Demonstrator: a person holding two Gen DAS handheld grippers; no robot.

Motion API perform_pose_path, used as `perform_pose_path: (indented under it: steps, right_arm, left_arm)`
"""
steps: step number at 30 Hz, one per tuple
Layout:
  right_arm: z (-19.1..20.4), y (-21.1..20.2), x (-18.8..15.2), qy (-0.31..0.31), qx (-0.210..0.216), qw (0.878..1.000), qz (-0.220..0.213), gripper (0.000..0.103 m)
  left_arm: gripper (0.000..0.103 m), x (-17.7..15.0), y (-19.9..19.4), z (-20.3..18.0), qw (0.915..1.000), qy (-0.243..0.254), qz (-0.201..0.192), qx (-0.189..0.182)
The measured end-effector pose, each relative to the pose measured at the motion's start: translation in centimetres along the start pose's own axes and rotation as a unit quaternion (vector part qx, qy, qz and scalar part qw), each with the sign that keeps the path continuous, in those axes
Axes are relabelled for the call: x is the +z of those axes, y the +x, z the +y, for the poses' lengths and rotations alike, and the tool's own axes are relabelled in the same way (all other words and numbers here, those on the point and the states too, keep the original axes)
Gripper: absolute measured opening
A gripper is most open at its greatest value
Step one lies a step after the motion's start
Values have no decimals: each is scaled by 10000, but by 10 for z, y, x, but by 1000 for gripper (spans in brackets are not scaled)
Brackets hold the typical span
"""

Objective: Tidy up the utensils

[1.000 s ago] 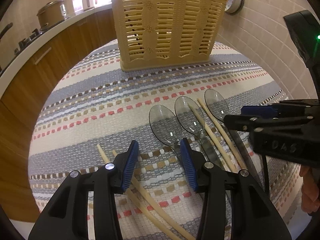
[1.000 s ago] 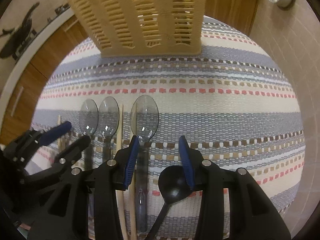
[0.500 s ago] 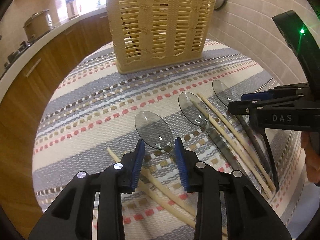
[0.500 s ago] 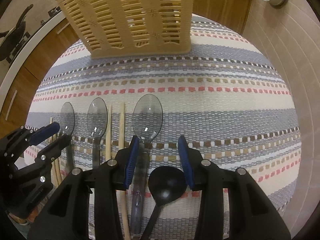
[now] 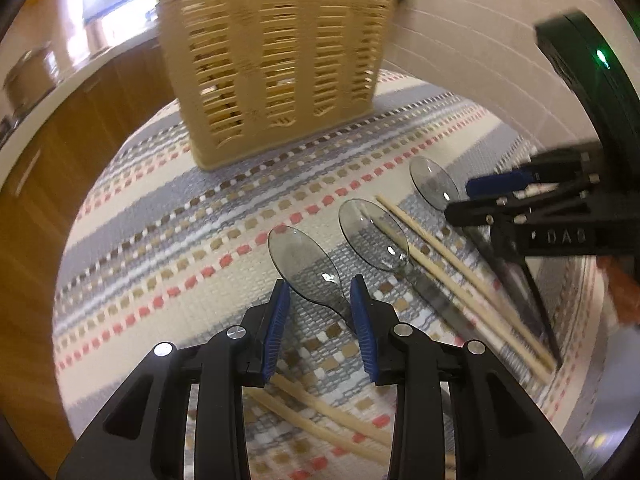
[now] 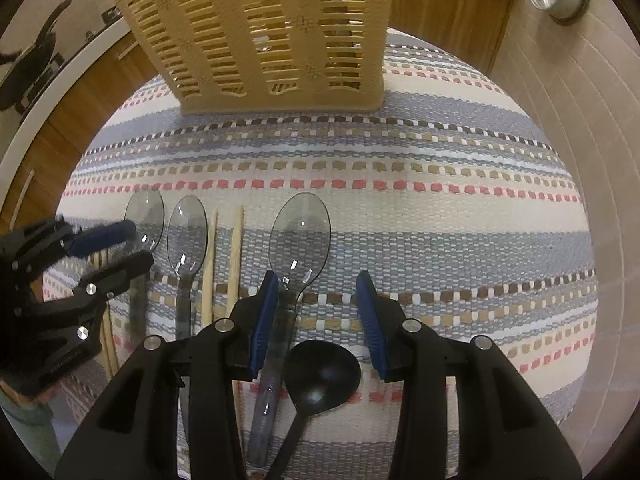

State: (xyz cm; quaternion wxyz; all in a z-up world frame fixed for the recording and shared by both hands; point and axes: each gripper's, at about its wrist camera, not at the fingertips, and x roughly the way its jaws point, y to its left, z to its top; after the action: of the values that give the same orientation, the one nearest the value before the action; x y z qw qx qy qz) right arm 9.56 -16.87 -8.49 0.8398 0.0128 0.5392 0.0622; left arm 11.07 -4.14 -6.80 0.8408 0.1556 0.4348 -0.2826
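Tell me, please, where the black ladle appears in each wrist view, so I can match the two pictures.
Left wrist: only the ladle's thin black handle shows, at far right, below the right gripper; its bowl is hidden.
Right wrist: ladle bowl at bottom centre, between the gripper's fingers, handle running down out of frame.
Shared landmark: the beige basket at the top of both views.

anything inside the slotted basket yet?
Through the slots of the beige basket only dim shapes show, nothing identifiable. Its interior is mostly hidden by the wall, and the open top is out of frame, so cannot confirm.
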Motion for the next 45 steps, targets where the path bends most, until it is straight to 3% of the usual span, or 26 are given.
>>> perform_pose_path:
  steps: [5, 8, 11, 16, 20, 27, 35, 37, 39, 40, 45]
  right_arm:
    - [0, -1, 0, -29, 60, 10000, -9, 37]
    - [-5, -2, 0, 156, 348, 9993, 7, 38]
    - [-12, -4, 7, 431, 651, 9969, -6, 38]
    - [-12, 0, 24, 557, 339, 9978, 103, 38]
    - [-15, 8, 37, 838, 435, 9951, 285, 41]
    - [-13, 18, 53, 885, 138, 9953, 359, 41]
    - [-7, 28, 63, 881, -87, 9951, 444, 41]
    - [2, 31, 63, 840, -167, 9953, 452, 41]
    - [6, 33, 63, 757, -283, 9957, 443, 36]
    - [9, 31, 61, 742, -327, 9958, 428, 30]
    - [7, 29, 56, 813, -178, 9959, 367, 30]
  left_arm:
    - [31, -2, -3, 5, 9988, 473, 95, -111]
    - [38, -3, -6, 13, 9991, 387, 142, -121]
    - [42, -3, -8, 25, 9995, -33, 158, -265]
    - [42, 5, -2, 42, 9936, -1004, 319, -402]
    - [43, 20, 4, 52, 9851, -1552, 601, -427]
    - [43, 35, 15, 60, 9754, -2009, 874, -231]
    - [43, 44, 27, 44, 9735, -2101, 893, 137]
    - [41, 45, 30, 40, 9729, -2120, 896, 220]
    - [25, 45, 32, 36, 9729, -2079, 901, 458]
    - [26, 45, 33, 34, 9736, -2041, 896, 493]
    - [25, 43, 32, 34, 9747, -2042, 794, 429]
